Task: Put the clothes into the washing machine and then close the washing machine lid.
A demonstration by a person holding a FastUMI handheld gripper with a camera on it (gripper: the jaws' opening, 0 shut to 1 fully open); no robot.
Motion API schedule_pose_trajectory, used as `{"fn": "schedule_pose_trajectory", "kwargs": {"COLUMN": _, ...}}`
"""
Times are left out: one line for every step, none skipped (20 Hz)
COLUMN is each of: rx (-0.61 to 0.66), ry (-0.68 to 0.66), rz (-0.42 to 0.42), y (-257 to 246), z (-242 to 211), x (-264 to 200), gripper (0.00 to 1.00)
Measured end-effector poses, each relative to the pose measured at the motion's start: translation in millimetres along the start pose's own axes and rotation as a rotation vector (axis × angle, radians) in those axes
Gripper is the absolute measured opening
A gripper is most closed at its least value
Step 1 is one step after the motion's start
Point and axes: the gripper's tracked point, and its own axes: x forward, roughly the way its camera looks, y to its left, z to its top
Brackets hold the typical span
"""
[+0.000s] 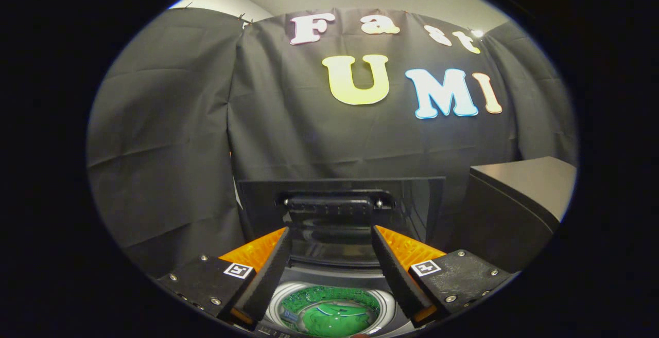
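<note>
My gripper is open, its two fingers spread wide with nothing between them. Below and between the fingers lies the round mouth of the washing machine, and green clothes lie inside its drum. The machine's dark lid stands raised upright just beyond the fingertips, with its black handle piece level with the tips. I hover above the opening, apart from the lid and the clothes.
A dark box-like cabinet stands to the right of the machine, close to the right finger. Black cloth hangs as a wall behind and to the left of the machine.
</note>
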Motion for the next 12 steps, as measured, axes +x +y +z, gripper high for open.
{"fn": "schedule_pose_trajectory", "kwargs": {"rx": 0.002, "ry": -0.007, "rz": -0.005, "y": 0, "z": 5, "x": 4, "gripper": 0.96}}
{"fn": "schedule_pose_trajectory", "kwargs": {"rx": 0.007, "ry": -0.016, "rz": -0.011, "y": 0, "z": 11, "x": 9, "gripper": 0.96}}
{"fn": "schedule_pose_trajectory", "kwargs": {"rx": 0.011, "ry": -0.019, "rz": -0.014, "y": 0, "z": 17, "x": 14, "gripper": 0.96}}
{"fn": "schedule_pose_trajectory", "kwargs": {"rx": 0.015, "ry": -0.024, "rz": -0.02, "y": 0, "z": 22, "x": 20, "gripper": 0.96}}
{"fn": "schedule_pose_trajectory", "kwargs": {"rx": 0.017, "ry": -0.026, "rz": -0.027, "y": -2, "z": 26, "x": 25, "gripper": 0.96}}
{"fn": "schedule_pose_trajectory", "kwargs": {"rx": 0.021, "ry": -0.028, "rz": -0.032, "y": -2, "z": 31, "x": 30, "gripper": 0.96}}
{"fn": "schedule_pose_trajectory", "kwargs": {"rx": 0.025, "ry": -0.03, "rz": -0.038, "y": -1, "z": 35, "x": 35, "gripper": 0.96}}
{"fn": "schedule_pose_trajectory", "kwargs": {"rx": 0.028, "ry": -0.029, "rz": -0.045, "y": -2, "z": 40, "x": 41, "gripper": 0.96}}
{"fn": "schedule_pose_trajectory", "kwargs": {"rx": 0.028, "ry": -0.028, "rz": -0.049, "y": -3, "z": 44, "x": 47, "gripper": 0.96}}
{"fn": "schedule_pose_trajectory", "kwargs": {"rx": 0.027, "ry": -0.024, "rz": -0.049, "y": -1, "z": 46, "x": 52, "gripper": 0.96}}
{"fn": "schedule_pose_trajectory", "kwargs": {"rx": 0.025, "ry": -0.02, "rz": -0.049, "y": 1, "z": 48, "x": 58, "gripper": 0.96}}
{"fn": "schedule_pose_trajectory", "kwargs": {"rx": 0.022, "ry": -0.016, "rz": -0.05, "y": 2, "z": 52, "x": 63, "gripper": 0.96}}
